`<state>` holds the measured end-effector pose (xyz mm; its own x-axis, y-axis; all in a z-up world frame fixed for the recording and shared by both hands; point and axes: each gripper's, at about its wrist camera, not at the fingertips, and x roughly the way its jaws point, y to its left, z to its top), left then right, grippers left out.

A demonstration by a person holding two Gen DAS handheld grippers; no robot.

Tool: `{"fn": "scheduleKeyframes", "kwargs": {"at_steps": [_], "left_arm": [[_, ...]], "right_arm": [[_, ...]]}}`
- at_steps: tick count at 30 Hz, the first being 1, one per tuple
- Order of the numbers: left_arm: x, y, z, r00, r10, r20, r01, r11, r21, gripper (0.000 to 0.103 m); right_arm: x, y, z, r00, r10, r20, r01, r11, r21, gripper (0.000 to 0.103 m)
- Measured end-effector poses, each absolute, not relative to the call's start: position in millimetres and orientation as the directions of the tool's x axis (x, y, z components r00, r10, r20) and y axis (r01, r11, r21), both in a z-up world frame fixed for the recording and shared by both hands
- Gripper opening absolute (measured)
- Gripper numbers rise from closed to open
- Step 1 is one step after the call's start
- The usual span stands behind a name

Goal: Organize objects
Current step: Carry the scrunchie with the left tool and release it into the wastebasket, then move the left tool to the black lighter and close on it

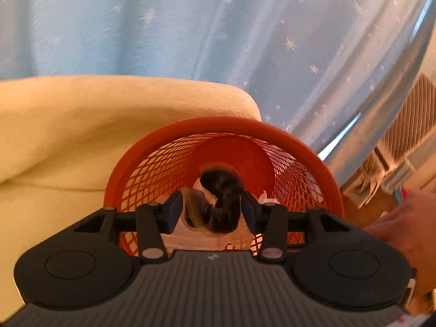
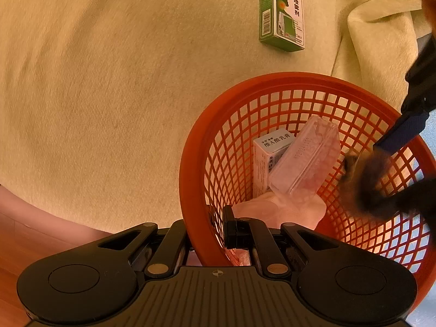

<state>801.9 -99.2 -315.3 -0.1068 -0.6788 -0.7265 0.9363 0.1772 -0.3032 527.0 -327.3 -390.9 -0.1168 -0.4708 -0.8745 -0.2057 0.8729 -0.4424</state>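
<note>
Left gripper (image 1: 211, 209): jaws grasping dark hair scrunchie (image 1: 222, 204) over orange mesh basket (image 1: 223, 126). Right gripper (image 2: 207, 231): jaws clenched on basket rim; green box (image 2: 282, 13) on cream blanket (image 2: 109, 95)

Star-printed blue curtain (image 1: 190, 27), cream blanket (image 2: 109, 95), perhaps bedding

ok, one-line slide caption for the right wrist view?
Right gripper clamps the orange basket rim while the left gripper lowers a dark hair tie inside.
</note>
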Motion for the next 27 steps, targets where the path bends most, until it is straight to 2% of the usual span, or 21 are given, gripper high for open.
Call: {"fn": "scheduleKeyframes", "kwargs": {"at_steps": [14,20,27], "left_arm": [[822.3,-41.8,-316.7,-0.001,-0.638,-0.77,0.928,0.286,-0.238,0.041],[834.0,-4.4,-318.1,0.085,-0.597,-0.798,0.916,0.361,-0.173,0.042],[868.5,60.8,-330.4,0.306,-0.457,-0.835,0.838,0.545,0.008,0.052]], "right_arm": [[528.9,-329.7,-392.7,-0.117,-0.471,-0.874,-0.213,0.872,-0.441,0.002],[528.1,-329.1,-392.2,-0.12,-0.471,-0.874,-0.213,0.872,-0.44,0.002],[525.7,-327.7,-390.9,-0.119,-0.472,-0.874,-0.216,0.871,-0.441,0.002]]}}
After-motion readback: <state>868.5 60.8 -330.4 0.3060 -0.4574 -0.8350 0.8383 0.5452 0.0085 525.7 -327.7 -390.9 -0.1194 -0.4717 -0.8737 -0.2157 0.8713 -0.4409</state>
